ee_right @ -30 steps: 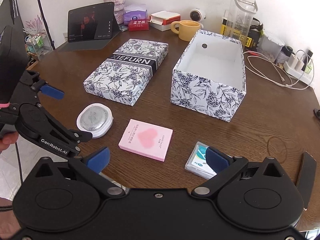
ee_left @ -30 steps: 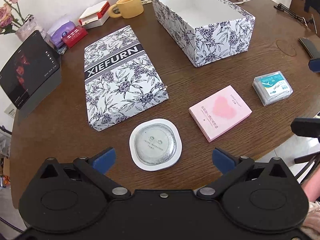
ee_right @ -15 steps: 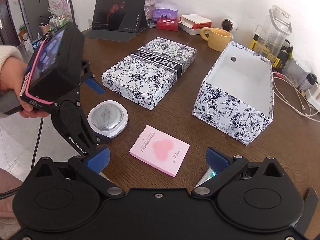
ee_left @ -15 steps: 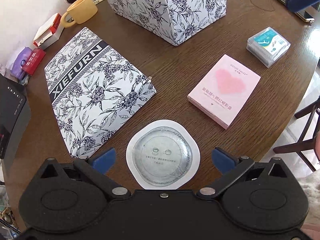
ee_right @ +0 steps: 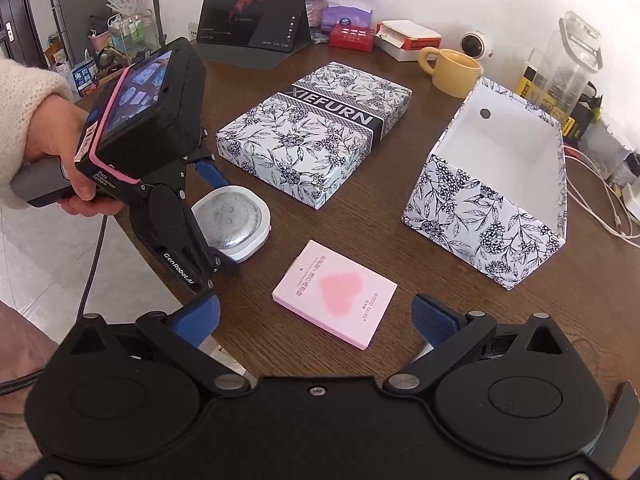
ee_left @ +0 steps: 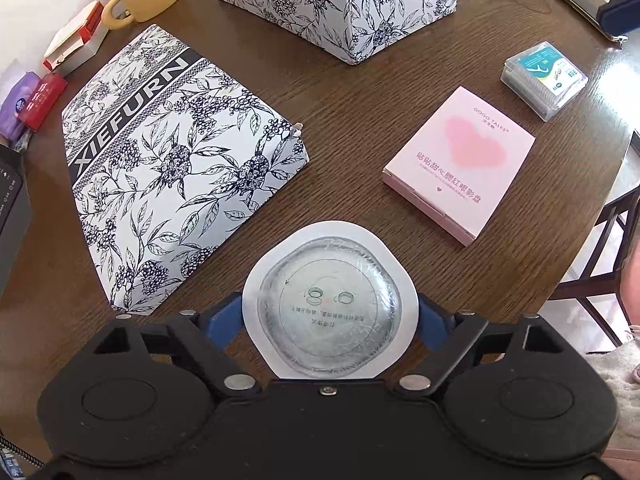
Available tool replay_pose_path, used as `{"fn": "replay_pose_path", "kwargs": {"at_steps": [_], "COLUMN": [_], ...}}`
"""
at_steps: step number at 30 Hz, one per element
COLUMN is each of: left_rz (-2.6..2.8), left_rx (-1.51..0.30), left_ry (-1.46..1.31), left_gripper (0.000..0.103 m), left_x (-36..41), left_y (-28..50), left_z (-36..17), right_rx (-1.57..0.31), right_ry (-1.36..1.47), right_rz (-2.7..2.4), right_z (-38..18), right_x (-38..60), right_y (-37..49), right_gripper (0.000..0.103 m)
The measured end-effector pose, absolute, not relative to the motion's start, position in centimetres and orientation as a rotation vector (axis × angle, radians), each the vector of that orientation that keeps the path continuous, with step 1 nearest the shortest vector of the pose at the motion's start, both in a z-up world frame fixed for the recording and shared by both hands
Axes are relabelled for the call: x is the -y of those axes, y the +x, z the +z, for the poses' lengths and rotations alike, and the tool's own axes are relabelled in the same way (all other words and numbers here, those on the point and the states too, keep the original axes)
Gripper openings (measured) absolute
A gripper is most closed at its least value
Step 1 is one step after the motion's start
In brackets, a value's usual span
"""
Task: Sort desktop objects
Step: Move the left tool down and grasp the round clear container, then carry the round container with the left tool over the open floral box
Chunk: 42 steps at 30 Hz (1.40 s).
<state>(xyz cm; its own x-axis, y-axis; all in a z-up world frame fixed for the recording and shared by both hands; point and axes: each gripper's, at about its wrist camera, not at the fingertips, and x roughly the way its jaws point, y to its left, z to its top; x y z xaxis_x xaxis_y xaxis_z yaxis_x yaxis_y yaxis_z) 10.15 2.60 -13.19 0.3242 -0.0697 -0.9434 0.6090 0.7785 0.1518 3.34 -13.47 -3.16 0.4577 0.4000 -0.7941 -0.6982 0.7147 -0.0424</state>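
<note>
A white round container [ee_left: 330, 304] with a foil top rests near the table's front edge. My left gripper [ee_left: 330, 316] has its blue pads pressed against the container's two sides. The right wrist view shows that left gripper [ee_right: 222, 220] straddling the container [ee_right: 232, 224], held by a hand in a cream sleeve. A pink flat box [ee_right: 334, 292] lies just ahead of my right gripper [ee_right: 316, 318], which is open and holds nothing. In the left wrist view the pink box [ee_left: 460, 160] lies to the right, with a small clear plastic box [ee_left: 544, 78] beyond it.
An open floral box [ee_right: 492, 208] stands at the right, its floral lid [ee_right: 316, 128] flat in the middle. A yellow mug [ee_right: 452, 72], a tablet [ee_right: 252, 20], small cartons, a clear jug and cables line the back. The round table edge [ee_left: 592, 200] is close.
My left gripper moved forward and down over the round container and its fingers closed in on its sides. My right gripper shifted left, from over the clear plastic box to the pink box.
</note>
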Motion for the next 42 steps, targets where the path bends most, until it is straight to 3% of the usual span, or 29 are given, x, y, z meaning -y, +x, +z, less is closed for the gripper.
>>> {"fn": "replay_pose_path", "kwargs": {"at_steps": [29, 42], "left_rz": [-0.338, -0.314], "left_rx": [-1.178, -1.090], "left_ry": [0.418, 0.402], "left_gripper": [0.085, 0.085], "left_x": [-2.2, 0.5], "left_y": [10.2, 10.3], "left_z": [-13.0, -6.5], "right_rx": [-0.836, -0.782], "right_ry": [-0.361, -0.333], "right_rz": [0.673, 0.691], "right_z": [-2.6, -1.0], "right_x": [16.6, 20.0], "right_y": [0.8, 1.6], "right_gripper": [0.103, 0.103]}}
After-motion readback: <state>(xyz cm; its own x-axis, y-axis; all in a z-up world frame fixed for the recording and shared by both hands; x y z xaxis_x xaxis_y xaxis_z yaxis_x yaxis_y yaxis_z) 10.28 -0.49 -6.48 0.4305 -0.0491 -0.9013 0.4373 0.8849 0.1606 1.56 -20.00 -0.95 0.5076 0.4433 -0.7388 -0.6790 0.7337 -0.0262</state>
